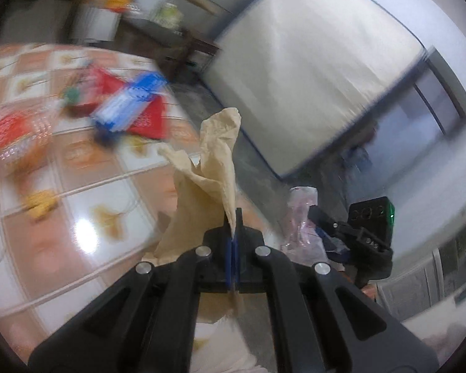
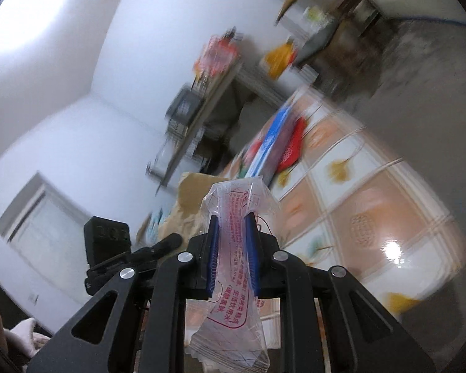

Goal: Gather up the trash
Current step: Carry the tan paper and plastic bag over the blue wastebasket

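Note:
My left gripper (image 1: 233, 231) is shut on a crumpled tan paper (image 1: 212, 168) and holds it above the table's edge. My right gripper (image 2: 233, 230) is shut on a clear plastic wrapper with red print (image 2: 236, 248), lifted off the table. The right gripper (image 1: 351, 233) with its wrapper (image 1: 301, 217) shows at the right of the left wrist view. The tan paper (image 2: 189, 199) and the left gripper's body (image 2: 108, 239) show at the left of the right wrist view. Both views are blurred.
A table with an orange and white tiled cloth (image 1: 77, 205) carries a blue and white packet (image 1: 130, 102) on red wrappers (image 1: 149, 118), and another red wrapper (image 1: 12, 133). A white mattress (image 1: 310, 62) leans on the wall. Dark furniture (image 1: 171, 40) stands behind. A cluttered shelf (image 2: 202, 108) stands by the wall.

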Available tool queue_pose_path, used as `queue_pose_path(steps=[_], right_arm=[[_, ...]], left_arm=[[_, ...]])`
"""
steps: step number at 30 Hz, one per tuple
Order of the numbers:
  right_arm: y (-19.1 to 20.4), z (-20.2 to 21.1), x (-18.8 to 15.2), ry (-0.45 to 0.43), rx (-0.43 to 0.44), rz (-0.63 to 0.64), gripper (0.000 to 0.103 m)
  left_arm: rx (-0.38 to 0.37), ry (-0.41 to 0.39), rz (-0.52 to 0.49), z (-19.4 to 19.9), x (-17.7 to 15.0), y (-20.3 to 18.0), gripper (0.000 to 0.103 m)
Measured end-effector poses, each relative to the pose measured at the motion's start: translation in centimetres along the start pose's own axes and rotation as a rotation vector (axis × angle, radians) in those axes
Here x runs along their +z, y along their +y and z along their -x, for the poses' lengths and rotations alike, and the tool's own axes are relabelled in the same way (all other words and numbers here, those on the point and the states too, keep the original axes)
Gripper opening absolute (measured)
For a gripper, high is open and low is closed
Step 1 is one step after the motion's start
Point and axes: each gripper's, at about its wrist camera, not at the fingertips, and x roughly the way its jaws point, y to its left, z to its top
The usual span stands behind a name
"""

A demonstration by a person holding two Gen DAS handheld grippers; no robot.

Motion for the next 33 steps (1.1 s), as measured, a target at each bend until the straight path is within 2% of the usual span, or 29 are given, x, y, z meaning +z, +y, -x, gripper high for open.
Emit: queue_pose_path(steps=[5,8,10,13,18,21,23,26,31,33], right_arm=[[-4.1,10.9,0.0,-0.241,-0.151,-0.043,0.017],[-7.2,17.0,-0.9,-0.358,-0.267,-0.103,0.017],[-9.1,20.3,-1.8,-0.42,-0.377,-0.138,0.017],[-11.9,23.4,-3.3,-0.466,-0.502,-0.194,0.017],[-17.4,24.3,-5.0,-0.461,-0.572,-0.303,0.017],[-21.3,22.8,-5.0,-0.418,-0.587,-0.362,0.017],[-23.5,21.4,-4.6,-0.385,-0.609,-0.386,0.017],[-27.0,19.8,-3.6,-0.344,-0.648,-0.401,0.017],[-31.0,17.0,-1.3,-0.295,-0.662,-0.4,0.017],[-32.1,16.2,-0.6,-0.285,-0.672,-0.383,0.018]], left_arm=[[-0.099,0.115,-0.168,-8.1,0.8,-8.8,0.0],[-0.149,0.199,-0.211,-14.1,0.4,-13.4,0.0],[-0.173,0.257,-0.21,-18.1,-0.3,-15.7,0.0],[-0.148,0.32,-0.2,-24.4,-2.3,-17.8,0.0],[-0.033,0.41,-0.112,-34.0,-6.5,-16.7,0.0],[0.056,0.437,-0.066,-38.5,-9.4,-15.1,0.0],[0.131,0.43,-0.103,-41.3,-10.7,-14.1,0.0],[0.197,0.447,-0.081,-44.7,-11.9,-12.6,0.0],[0.226,0.458,-0.054,-49.1,-11.6,-10.8,0.0],[0.206,0.453,-0.039,-49.9,-11.6,-10.6,0.001]])
